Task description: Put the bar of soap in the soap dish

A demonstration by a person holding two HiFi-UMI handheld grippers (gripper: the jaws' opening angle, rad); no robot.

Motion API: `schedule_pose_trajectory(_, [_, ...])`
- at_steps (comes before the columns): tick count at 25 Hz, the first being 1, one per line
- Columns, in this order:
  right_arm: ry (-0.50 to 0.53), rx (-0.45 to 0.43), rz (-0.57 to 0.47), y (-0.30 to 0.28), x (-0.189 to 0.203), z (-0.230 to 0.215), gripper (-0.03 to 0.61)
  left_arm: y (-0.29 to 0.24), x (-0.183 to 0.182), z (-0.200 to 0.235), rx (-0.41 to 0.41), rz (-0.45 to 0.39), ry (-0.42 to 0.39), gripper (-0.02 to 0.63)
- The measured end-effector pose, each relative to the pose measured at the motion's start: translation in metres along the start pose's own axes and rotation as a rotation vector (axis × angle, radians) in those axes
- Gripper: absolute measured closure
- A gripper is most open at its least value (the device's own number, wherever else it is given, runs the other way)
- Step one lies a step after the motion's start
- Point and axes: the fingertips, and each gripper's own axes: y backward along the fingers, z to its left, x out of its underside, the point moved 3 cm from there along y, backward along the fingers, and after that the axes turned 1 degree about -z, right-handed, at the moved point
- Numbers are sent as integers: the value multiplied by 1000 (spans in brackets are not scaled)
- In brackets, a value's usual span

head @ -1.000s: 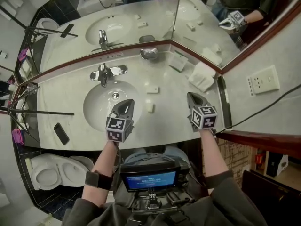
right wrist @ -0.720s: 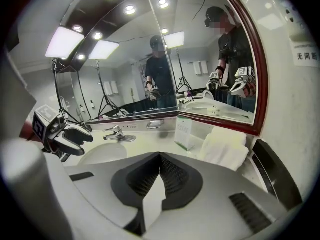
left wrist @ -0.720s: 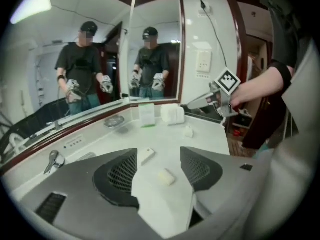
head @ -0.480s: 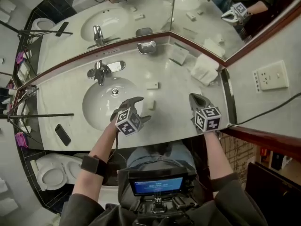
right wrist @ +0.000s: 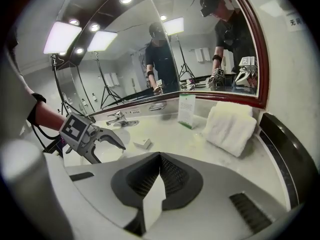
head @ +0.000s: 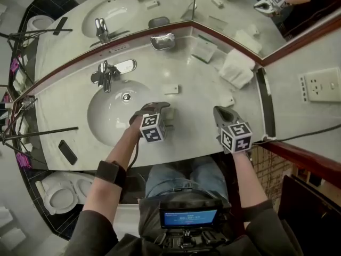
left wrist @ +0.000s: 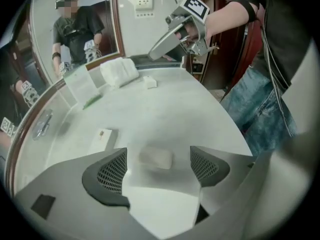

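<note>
You lowered your left gripper toward the counter since the earlier frame, and its jaws had just been opening. They stood wide on either side of the bar of soap, not touching it. The soap dish sat well apart at 12 o'clock, by the mirror. Your right gripper hovered at 3 o'clock, jaws pressed together, empty.
</note>
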Motion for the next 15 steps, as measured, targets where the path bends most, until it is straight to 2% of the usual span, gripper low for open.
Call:
schedule_pose_trajectory(3, [1, -4, 5, -3, 4, 1, 558, -10, 6, 1, 26, 17, -26, 215])
schedule_pose_trajectory(8, [-7, 2, 13, -4, 13, -4, 558, -19, 7, 5, 55, 25, -24, 226])
schedule_pose_trajectory(11, [-14, 9, 20, -1, 18, -7, 558, -21, 6, 5, 63, 20, -15, 260])
schedule_pose_trajectory(15, [-23, 17, 18, 3, 20, -10, 558, -26, 7, 8, 46, 27, 8, 352])
